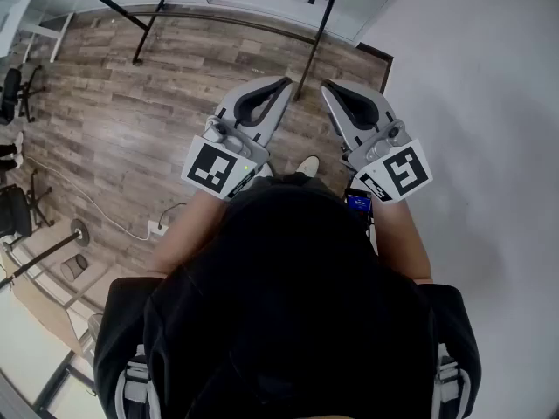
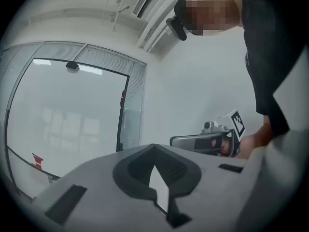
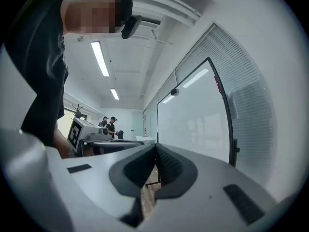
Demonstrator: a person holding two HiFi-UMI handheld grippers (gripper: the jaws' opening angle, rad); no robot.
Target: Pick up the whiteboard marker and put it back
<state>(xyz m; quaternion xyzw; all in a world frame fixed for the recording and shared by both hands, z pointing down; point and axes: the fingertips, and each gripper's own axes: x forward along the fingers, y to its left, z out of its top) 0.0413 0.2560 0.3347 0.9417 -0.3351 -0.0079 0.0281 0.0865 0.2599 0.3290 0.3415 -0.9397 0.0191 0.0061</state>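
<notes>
**Both grippers held up, nothing in them**

The left gripper (image 1: 281, 84) and the right gripper (image 1: 328, 87) are side by side in front of the person, well above the floor. Each has its jaws drawn together with the tips meeting, and nothing lies between them. The whiteboard marker cannot be made out in any view.

Below is a wood-plank floor (image 1: 131, 120). A white cable (image 1: 96, 208) trails across it on the left, and black stand poles (image 1: 314, 33) rise at the far side. A plain white wall (image 1: 489, 103) fills the right.

The gripper views show a black-framed whiteboard (image 2: 67, 115) in front of slatted blinds (image 3: 246, 91). Strip lights (image 3: 100, 58) run along the ceiling. Two people (image 3: 108, 125) stand at the far end of the room.
</notes>
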